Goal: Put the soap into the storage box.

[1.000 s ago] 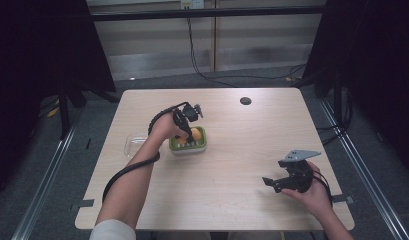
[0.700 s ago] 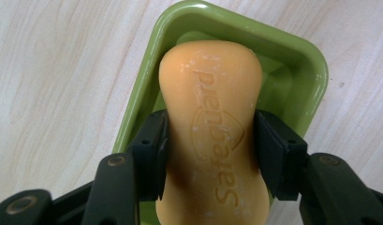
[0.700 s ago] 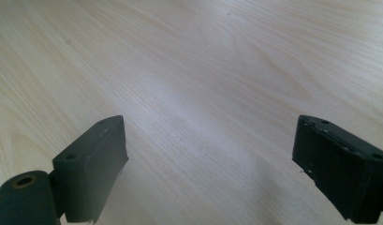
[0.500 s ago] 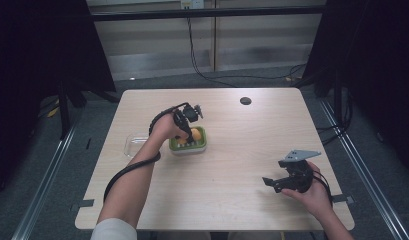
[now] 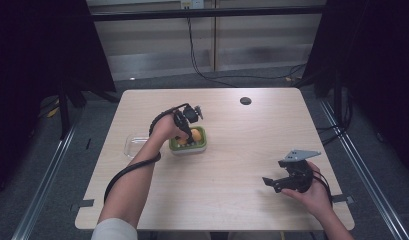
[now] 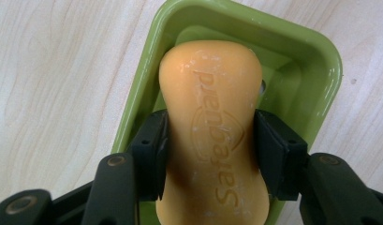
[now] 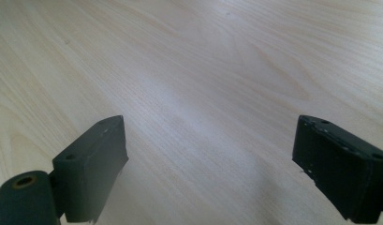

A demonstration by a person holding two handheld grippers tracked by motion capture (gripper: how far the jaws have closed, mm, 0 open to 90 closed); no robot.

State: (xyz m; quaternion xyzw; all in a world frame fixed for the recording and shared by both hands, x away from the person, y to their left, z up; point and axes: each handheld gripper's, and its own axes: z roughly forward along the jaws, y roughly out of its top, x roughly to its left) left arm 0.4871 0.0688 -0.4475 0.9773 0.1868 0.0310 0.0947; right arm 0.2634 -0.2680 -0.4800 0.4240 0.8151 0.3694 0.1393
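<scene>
One orange soap bar lies lengthwise in the green dish, long axis running away from the left gripper (jaws clamped on its waist). The right gripper rests wide open and empty, near right. Nothing has shifted since earlier.

The left tongs, black and two-jawed, point down from a raised hand, the forearm reaching forward; their jaws are clamped on the waist of an orange moulded soap bar. The right tongs rest low in the right hand, jaws spread wide with nothing between them.
</scene>
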